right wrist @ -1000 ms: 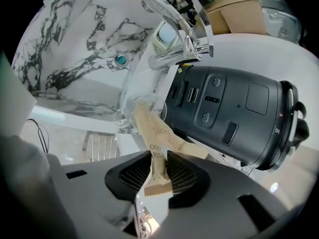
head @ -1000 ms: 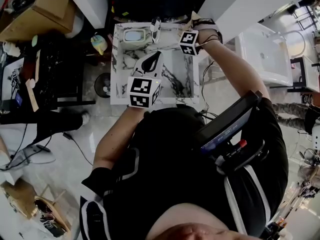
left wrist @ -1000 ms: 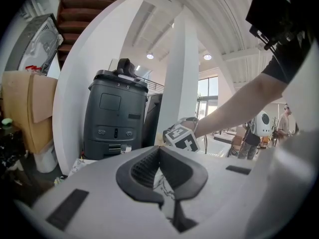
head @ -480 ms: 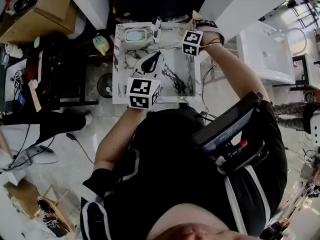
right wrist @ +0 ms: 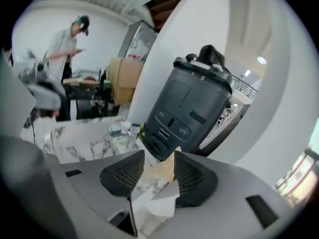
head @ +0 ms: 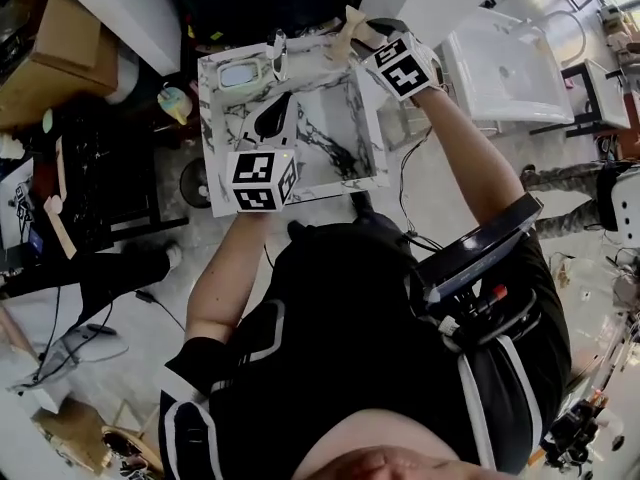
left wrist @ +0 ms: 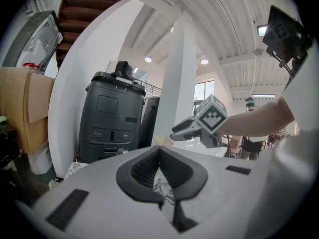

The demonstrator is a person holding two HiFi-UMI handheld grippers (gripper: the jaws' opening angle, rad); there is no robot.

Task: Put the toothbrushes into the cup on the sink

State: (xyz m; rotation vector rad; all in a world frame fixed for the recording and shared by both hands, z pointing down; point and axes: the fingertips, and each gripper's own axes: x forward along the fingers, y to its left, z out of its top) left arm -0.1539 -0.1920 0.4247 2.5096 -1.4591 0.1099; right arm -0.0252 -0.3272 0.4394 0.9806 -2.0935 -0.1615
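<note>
The marble sink top [head: 214,158] lies in front of me. At its back edge stands a small white cup [head: 278,56] with what looks like a toothbrush in it; the detail is too small to be sure. My right gripper [head: 352,34] hovers over the back right corner, to the right of the cup. Its jaws have just been opening and stand open [right wrist: 158,157] with no toothbrush between them; a tan scrap shows through the gap. My left gripper [head: 287,100] hangs over the basin, shut and empty [left wrist: 159,151].
A white-rimmed dish [head: 240,73] sits left of the cup. A dark grey bin [right wrist: 192,111] stands behind the sink against a white wall. Cardboard boxes [head: 60,53] are at the left, a white basin [head: 500,68] at the right. A person [right wrist: 67,39] stands far off.
The right gripper has risen and drawn away from the cup toward the back right corner, rolling as it went. Its jaws have widened. The left gripper has stayed over the basin.
</note>
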